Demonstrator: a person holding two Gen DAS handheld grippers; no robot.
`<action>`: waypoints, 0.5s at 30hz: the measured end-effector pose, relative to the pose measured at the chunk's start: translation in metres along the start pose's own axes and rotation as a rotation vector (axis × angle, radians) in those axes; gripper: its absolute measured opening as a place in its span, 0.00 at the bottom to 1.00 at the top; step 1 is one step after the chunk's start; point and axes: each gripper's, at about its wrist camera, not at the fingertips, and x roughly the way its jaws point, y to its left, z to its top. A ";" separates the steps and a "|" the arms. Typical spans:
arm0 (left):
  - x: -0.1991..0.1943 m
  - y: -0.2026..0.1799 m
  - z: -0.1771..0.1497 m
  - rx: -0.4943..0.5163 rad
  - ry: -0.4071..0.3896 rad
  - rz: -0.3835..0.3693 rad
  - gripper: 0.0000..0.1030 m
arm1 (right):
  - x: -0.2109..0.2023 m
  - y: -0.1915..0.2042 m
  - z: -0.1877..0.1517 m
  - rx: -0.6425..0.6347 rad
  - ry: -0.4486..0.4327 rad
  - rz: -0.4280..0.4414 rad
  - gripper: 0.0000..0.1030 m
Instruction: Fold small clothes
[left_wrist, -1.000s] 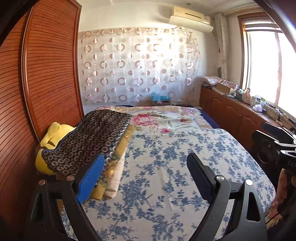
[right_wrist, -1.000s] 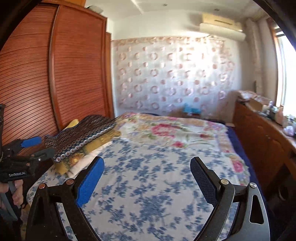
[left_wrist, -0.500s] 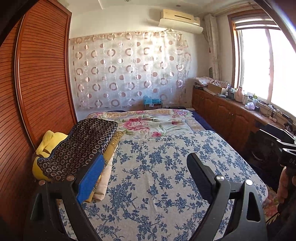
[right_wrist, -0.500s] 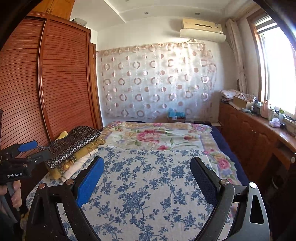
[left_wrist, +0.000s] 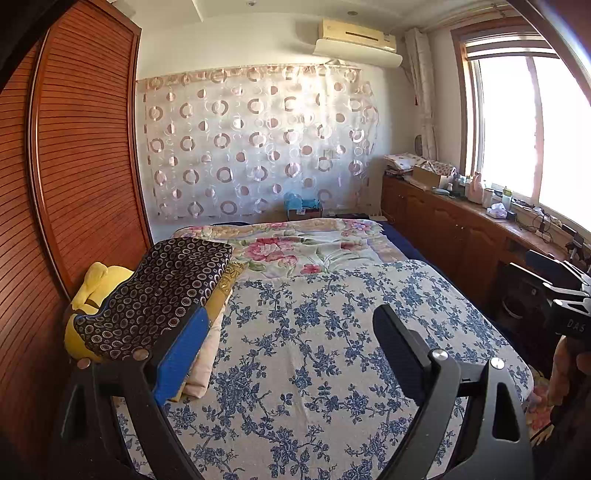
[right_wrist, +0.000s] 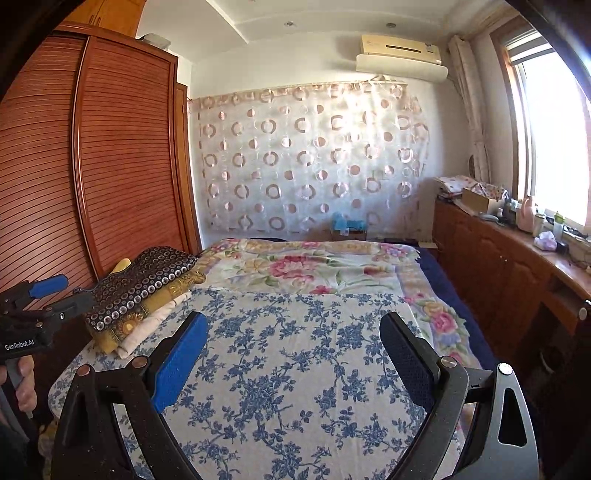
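A stack of folded clothes lies at the bed's left edge: a dark circle-patterned piece (left_wrist: 159, 291) (right_wrist: 144, 284) on top, a mustard-gold one (right_wrist: 155, 306) and a cream one (right_wrist: 155, 325) below. A yellow garment (left_wrist: 92, 284) sits behind the stack. My left gripper (left_wrist: 288, 332) is open and empty, held above the blue-flowered sheet (left_wrist: 332, 350), just right of the stack. My right gripper (right_wrist: 291, 339) is open and empty over the sheet's middle (right_wrist: 295, 362). The left gripper also shows at the left edge of the right wrist view (right_wrist: 55, 295).
A rose-patterned blanket (right_wrist: 314, 266) covers the far half of the bed. A slatted wooden wardrobe (right_wrist: 92, 166) stands along the left. A wooden counter (right_wrist: 517, 258) with bottles and boxes runs under the window on the right. A circle-patterned curtain (left_wrist: 258, 147) hangs on the far wall.
Both grippers have pulled back and tilted up, so the bed looks farther and more wall and ceiling show. The clothes stack has not moved. Both jaws stay open.
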 end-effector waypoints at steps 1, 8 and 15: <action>-0.002 0.000 -0.001 0.000 -0.002 0.000 0.88 | -0.001 0.000 0.000 0.000 0.000 0.000 0.92; -0.004 0.000 -0.001 0.001 -0.010 0.004 0.88 | 0.000 -0.002 0.001 0.001 0.002 -0.003 0.92; -0.006 0.000 -0.001 0.001 -0.018 0.007 0.88 | 0.000 -0.004 0.001 0.003 0.002 -0.012 0.92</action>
